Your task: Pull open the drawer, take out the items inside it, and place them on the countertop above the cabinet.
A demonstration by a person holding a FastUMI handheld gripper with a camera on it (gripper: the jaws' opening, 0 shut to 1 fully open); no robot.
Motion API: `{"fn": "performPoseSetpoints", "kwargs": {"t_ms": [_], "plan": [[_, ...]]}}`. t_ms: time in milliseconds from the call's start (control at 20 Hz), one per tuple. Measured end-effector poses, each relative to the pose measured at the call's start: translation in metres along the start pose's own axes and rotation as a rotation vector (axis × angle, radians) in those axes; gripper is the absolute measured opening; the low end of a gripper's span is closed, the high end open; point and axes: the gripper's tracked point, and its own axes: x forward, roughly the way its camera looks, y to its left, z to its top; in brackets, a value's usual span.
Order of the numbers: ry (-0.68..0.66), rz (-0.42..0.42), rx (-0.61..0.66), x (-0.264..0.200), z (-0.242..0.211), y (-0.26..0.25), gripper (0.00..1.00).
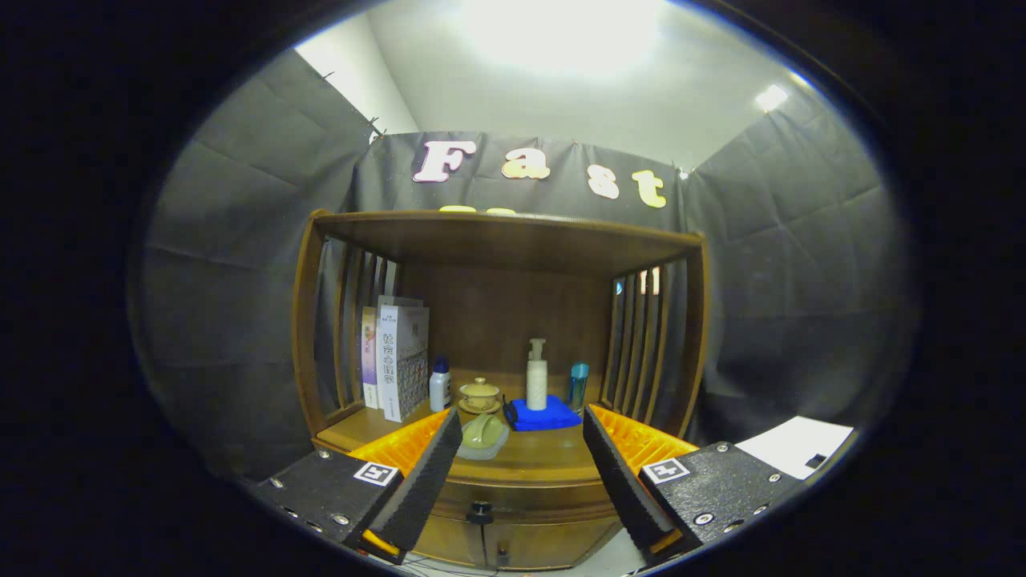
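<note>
White book (403, 361), left of centre in the frame: a column of dark Chinese characters down the spine, too small to read with certainty.
Purple book (369, 357), just left of it: spine lettering blurred.
Gripper (521, 423), lower frame, fingers spread apart on nothing: a square black-and-white marker (376, 474) on the left finger's mount and another (666, 470) on the right; no words.
Bottles (536, 377) on the shelf: no readable print.

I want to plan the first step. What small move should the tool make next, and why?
Probably lower the tool toward the drawer knob. Its fingers are open and empty, the drawer looks closed, and the knob sits low between the fingers, apart from both.
</note>
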Motion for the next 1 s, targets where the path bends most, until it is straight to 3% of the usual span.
{"fn": "performPoseSetpoints", "kwargs": {"t_ms": [350,700,1000], "plan": [[0.054,0.028,0.138,-0.032,-0.001,0.016,0.95],[0.014,0.097,0.184,-0.057,0.023,0.046,0.95],[0.01,0.124,0.086,-0.06,0.02,0.071,0.94]]}}
